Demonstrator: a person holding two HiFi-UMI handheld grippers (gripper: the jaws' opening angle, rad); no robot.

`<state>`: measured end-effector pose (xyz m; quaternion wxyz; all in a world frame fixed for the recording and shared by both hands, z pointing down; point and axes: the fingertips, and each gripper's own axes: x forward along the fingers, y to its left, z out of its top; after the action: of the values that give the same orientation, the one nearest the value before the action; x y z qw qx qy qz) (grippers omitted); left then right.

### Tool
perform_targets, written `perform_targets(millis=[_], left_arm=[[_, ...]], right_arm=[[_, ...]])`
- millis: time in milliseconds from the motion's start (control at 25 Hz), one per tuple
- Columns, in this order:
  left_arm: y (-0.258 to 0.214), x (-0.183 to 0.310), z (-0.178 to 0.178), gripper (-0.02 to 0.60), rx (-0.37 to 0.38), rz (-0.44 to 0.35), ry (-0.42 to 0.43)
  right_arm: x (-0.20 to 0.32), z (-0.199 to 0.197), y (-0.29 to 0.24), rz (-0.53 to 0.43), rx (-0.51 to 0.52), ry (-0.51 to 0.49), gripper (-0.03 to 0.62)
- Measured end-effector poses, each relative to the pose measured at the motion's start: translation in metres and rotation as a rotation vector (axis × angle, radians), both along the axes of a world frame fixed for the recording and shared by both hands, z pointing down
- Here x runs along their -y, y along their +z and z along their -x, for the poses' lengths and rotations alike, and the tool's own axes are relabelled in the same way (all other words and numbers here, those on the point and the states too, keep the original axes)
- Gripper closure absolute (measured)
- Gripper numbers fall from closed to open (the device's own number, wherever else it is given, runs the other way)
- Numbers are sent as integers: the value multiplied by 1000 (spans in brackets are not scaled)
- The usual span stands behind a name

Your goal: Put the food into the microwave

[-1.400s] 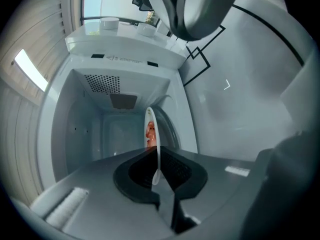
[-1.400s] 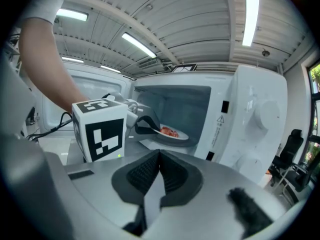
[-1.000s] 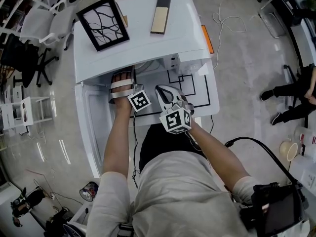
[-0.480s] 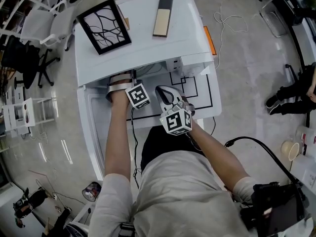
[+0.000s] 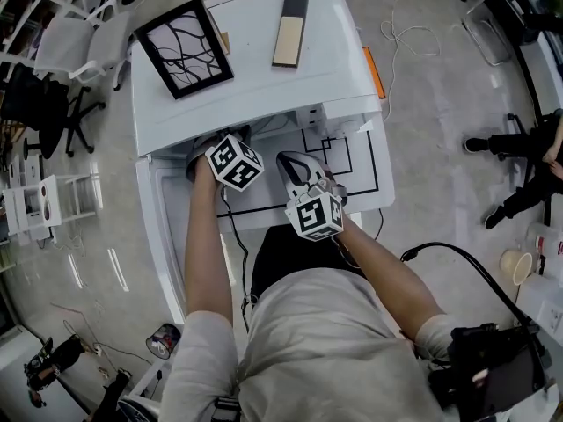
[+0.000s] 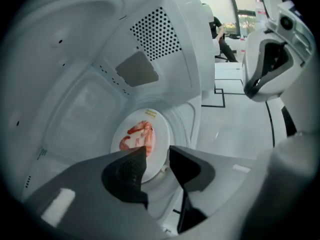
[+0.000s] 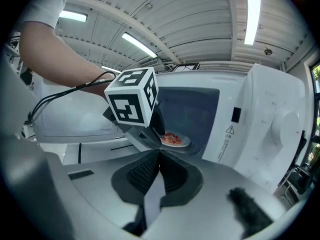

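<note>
Food (image 6: 141, 136) on its plate (image 6: 161, 134) sits inside the microwave (image 6: 75, 59). The left hand-held gripper (image 6: 158, 156) has just been opening and grips nothing; the right hand-held gripper (image 7: 159, 158) is clenched, empty.

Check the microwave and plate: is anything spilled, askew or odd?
Nothing stands out. The plate sits flat inside the microwave, the food all on it, none spilled. The left gripper has just been opening: its jaws stand apart near the plate's rim, not pressing it.
</note>
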<state>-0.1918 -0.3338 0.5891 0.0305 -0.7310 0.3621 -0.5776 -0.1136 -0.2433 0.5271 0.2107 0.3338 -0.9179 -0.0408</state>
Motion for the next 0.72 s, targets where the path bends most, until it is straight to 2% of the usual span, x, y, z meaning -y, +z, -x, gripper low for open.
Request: perform_targets(millis=[160,400,600,720], left_arm=[[-7,-3,-2,430,-96,-1,-48],[-22,-15,-6,454,-113,-64,-70],[-35,-36,-26,457,-229,-116,-132],[-42,-50,-35,533,-303,-176,-201]], right_arm=[[-1,-1,0,2,1,-5,583],[-3,-7,-3,4,8,9,583],[-5,-15,-9,4,25,24,583],[-8,-19,-13,16,43,36,583]])
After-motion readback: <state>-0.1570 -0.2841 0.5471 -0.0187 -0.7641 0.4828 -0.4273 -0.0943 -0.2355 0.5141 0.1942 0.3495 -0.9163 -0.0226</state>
